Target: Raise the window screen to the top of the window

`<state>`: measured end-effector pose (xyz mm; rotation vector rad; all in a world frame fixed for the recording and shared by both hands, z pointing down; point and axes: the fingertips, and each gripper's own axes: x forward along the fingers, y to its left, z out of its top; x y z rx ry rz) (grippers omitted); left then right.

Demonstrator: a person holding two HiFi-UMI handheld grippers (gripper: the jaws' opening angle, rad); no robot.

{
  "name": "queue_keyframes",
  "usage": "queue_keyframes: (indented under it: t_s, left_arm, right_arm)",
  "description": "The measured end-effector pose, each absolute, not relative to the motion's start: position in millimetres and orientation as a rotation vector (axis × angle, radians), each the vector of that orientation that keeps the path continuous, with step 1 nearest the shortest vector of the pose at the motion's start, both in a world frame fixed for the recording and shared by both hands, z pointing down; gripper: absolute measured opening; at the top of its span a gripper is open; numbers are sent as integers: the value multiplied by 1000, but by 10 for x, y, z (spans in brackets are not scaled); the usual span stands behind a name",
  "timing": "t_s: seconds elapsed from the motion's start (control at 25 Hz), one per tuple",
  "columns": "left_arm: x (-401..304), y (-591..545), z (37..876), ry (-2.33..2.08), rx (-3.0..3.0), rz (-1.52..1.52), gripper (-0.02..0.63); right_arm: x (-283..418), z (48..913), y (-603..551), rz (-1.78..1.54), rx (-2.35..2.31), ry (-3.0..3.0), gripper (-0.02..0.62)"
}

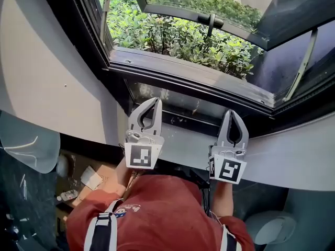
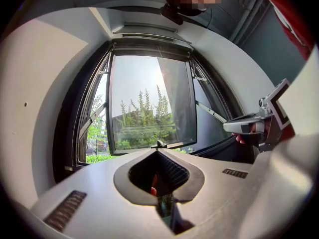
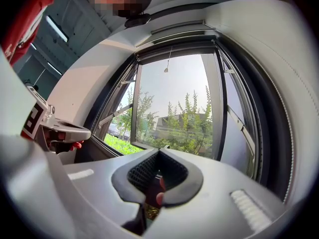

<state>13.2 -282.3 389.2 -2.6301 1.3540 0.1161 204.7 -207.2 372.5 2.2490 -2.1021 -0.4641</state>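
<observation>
Taking-hold step: my left tongs (image 1: 156, 100) and right tongs (image 1: 232, 112) are shut by the lower window frame (image 1: 193, 78). Next, raise both evenly.

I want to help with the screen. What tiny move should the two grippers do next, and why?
Probably lift both grippers straight up together. The left gripper and right gripper are shut, tips at the dark bar below the open window; no mesh covers the opening. Whether they grip the bar is unclear.
</observation>
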Motion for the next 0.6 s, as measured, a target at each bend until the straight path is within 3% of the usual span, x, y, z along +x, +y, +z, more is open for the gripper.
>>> queue_keyframes:
  t_s: [0.6]
  left_arm:
    - [189,-2810,3871,1340,-2624,128,6]
  right_arm:
    - [2084,3720,-2083,-473,2256,-2097,11]
